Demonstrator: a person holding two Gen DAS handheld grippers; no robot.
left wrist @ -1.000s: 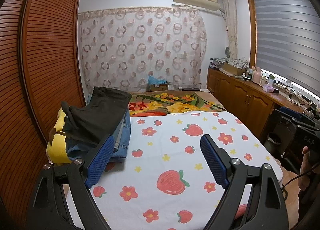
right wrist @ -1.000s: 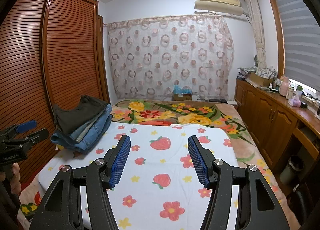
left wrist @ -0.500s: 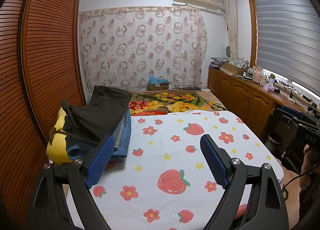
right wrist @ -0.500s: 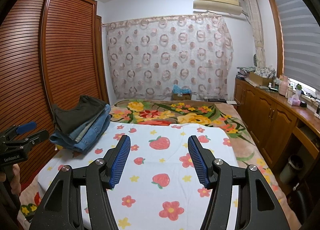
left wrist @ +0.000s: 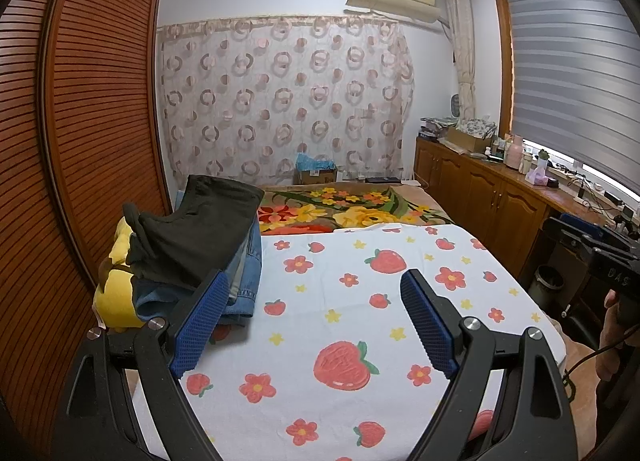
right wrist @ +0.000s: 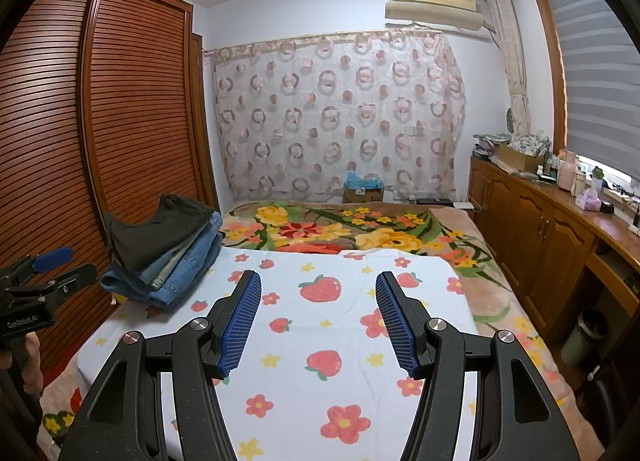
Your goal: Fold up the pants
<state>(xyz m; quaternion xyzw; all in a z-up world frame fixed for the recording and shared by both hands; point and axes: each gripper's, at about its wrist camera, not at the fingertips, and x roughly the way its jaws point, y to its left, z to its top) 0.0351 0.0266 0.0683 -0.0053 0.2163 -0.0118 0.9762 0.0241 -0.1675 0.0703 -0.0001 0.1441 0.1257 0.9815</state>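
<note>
The left gripper (left wrist: 316, 301) is held out ahead of its camera, tilted a little downward, its two black fingers spread wide with nothing between the blue ribbed pads (left wrist: 200, 325). The right gripper (right wrist: 319, 301) points forward at a shallower downward tilt; its jaws stand partly apart, narrower than the left pair, and grip nothing.

In the left wrist view the right gripper's black body shows at the right edge, with the right hand (left wrist: 612, 337) wrapped around its handle below. In the right wrist view the left gripper's body and one blue pad show at the left edge, with the left hand (right wrist: 28, 365) low beneath it, mostly cut off.
</note>
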